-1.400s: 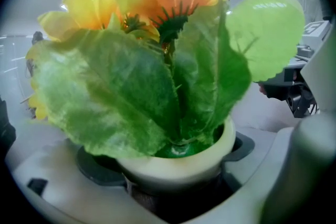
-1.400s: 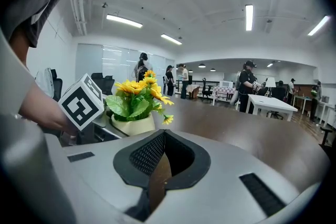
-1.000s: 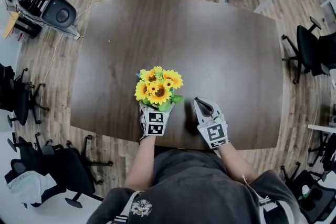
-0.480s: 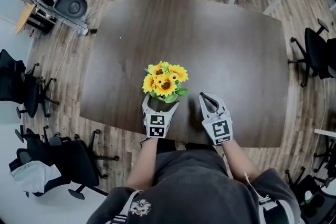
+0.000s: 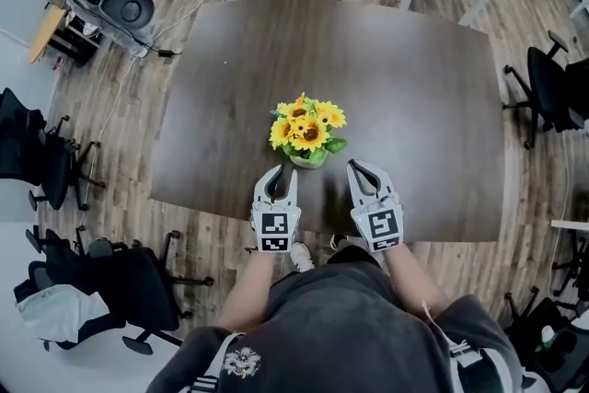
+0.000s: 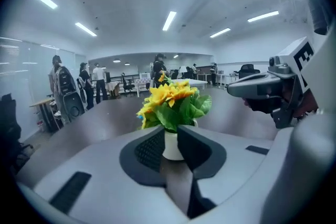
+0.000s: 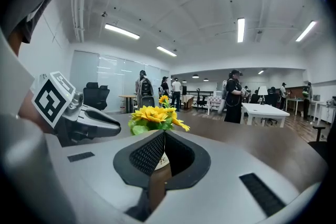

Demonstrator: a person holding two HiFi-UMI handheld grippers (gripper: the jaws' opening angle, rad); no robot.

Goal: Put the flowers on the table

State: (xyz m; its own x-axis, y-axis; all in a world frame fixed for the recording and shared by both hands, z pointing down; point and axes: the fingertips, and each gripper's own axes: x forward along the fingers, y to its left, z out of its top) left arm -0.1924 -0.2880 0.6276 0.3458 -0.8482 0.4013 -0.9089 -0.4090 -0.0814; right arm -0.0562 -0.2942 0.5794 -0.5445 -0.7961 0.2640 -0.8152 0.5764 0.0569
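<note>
The dark oval table (image 5: 414,97) fills the head view, and the pot of sunflowers (image 5: 307,132) stands upright on it, toward the person's edge, with nothing touching it. Only this view from above shows the black office chairs (image 5: 552,97) spread well out from the pot, and the person's forearms (image 5: 247,290) reaching forward side by side toward it. The two gripper views look almost level and give what the head view cannot: people (image 7: 232,94) standing far beyond the pot, strip lights (image 6: 169,20) high above it, and the pot's white wall under the green leaves. Each gripper view also catches the other tool off to one side of the pot. The left gripper (image 5: 276,172) hangs on the person's side of the pot, a little to its left and apart from it, marker cube up, nose tipped slightly down. Its jaws have just been closing and now leave only a slim gap with nothing in it. The right gripper (image 5: 359,168) sits level with it on the pot's right, also apart, its jaw tips pressed together on nothing.
</note>
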